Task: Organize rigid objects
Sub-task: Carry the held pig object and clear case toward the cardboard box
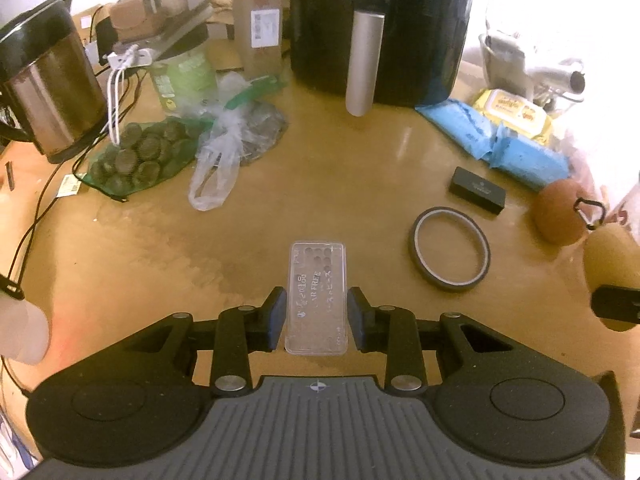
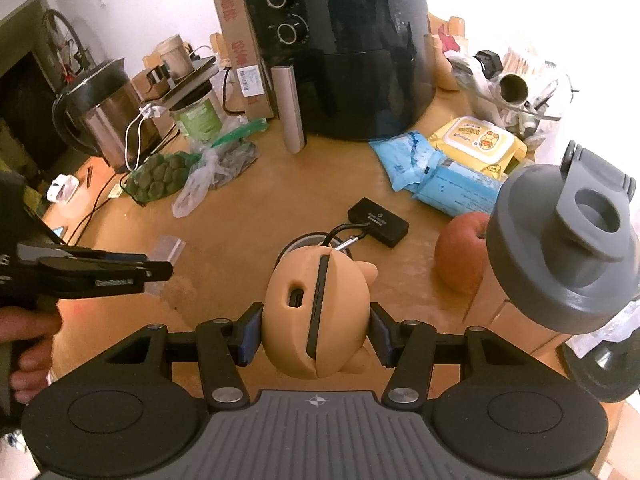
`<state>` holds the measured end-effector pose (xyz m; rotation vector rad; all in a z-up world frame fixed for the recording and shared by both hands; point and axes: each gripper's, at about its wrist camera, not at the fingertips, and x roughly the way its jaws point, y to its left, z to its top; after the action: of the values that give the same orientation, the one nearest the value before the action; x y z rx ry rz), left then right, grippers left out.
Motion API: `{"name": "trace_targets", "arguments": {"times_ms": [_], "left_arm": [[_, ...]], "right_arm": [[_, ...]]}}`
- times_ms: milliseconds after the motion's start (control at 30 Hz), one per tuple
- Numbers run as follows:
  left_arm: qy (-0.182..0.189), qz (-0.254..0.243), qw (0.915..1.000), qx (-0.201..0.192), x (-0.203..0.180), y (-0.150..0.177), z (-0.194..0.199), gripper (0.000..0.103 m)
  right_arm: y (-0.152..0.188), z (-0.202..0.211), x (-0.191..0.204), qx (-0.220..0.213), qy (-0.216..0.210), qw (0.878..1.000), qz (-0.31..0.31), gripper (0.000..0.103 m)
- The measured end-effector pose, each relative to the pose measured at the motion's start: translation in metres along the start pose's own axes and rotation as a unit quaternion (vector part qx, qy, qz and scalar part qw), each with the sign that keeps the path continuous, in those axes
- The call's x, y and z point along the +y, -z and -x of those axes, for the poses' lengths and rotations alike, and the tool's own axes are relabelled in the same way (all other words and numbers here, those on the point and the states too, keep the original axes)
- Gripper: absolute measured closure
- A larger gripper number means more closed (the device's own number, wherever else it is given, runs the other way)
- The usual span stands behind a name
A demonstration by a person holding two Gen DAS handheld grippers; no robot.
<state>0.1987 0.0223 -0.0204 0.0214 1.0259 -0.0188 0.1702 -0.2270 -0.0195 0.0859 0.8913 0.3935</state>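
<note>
Left claw [image 1: 316,316] pinching clear case [image 1: 316,298]; right claw [image 2: 316,334] pinching orange pouch [image 2: 316,312]. Keep both level; set down beside tape ring [image 1: 450,248].

Both grippers [image 1: 317,314] [image 2: 316,334] clamped, pitched downward

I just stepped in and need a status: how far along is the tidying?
Nothing looks sorted yet. In hand: the left hand-held gripper holds a clear plastic case; the right hand-held gripper holds an orange pouch. Left: tape ring and black box on the table.
</note>
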Motion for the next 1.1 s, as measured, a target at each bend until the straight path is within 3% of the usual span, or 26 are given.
{"name": "trace_targets", "arguments": {"times_ms": [533, 1100], "left_arm": [[0.018, 0.026, 0.9993, -0.022, -0.003, 0.032, 0.058, 0.070], [0.029, 0.052, 0.9982, -0.011, -0.024, 0.075, 0.095, 0.070]], "right_arm": [[0.013, 0.015, 0.004, -0.001, -0.032, 0.999, 0.015, 0.045], [0.026, 0.035, -0.008, -0.008, -0.071, 0.997, 0.017, 0.045]]}}
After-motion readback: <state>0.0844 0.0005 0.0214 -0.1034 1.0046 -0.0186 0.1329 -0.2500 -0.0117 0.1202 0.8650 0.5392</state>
